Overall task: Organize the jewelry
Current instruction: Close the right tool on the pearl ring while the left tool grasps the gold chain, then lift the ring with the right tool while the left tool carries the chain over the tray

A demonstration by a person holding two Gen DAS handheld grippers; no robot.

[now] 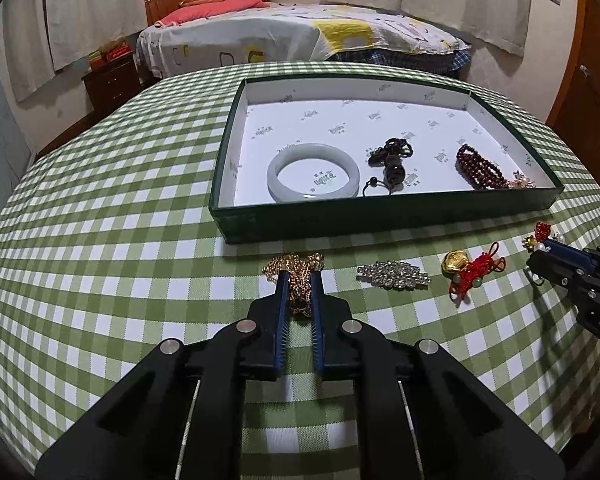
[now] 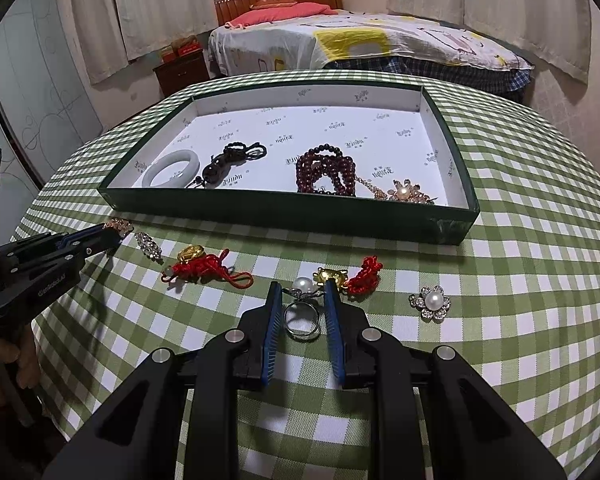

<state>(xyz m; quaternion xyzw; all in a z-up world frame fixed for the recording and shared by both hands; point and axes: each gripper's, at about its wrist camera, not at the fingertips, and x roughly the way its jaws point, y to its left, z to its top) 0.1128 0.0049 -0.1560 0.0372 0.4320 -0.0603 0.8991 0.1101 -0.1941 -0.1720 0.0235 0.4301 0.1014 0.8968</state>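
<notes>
A green tray (image 1: 380,216) with a white floor holds a pale jade bangle (image 1: 313,172), a dark bead pendant (image 1: 392,158), a dark red bead bracelet (image 1: 480,168) and a pearl flower brooch (image 2: 406,192). My left gripper (image 1: 299,280) is closed around a gold chain (image 1: 296,270) lying on the checked cloth in front of the tray. My right gripper (image 2: 300,292) is open, its fingers either side of a pearl ring (image 2: 303,312) on the cloth. A rhinestone brooch (image 1: 392,274) and a gold ingot charm with red cord (image 1: 470,266) lie between the grippers.
A second gold charm with a red knot (image 2: 350,276) and a pearl flower brooch (image 2: 430,302) lie right of the right gripper. The round table (image 2: 520,240) has a green checked cloth. A bed (image 2: 360,40) and nightstand (image 2: 180,72) stand behind.
</notes>
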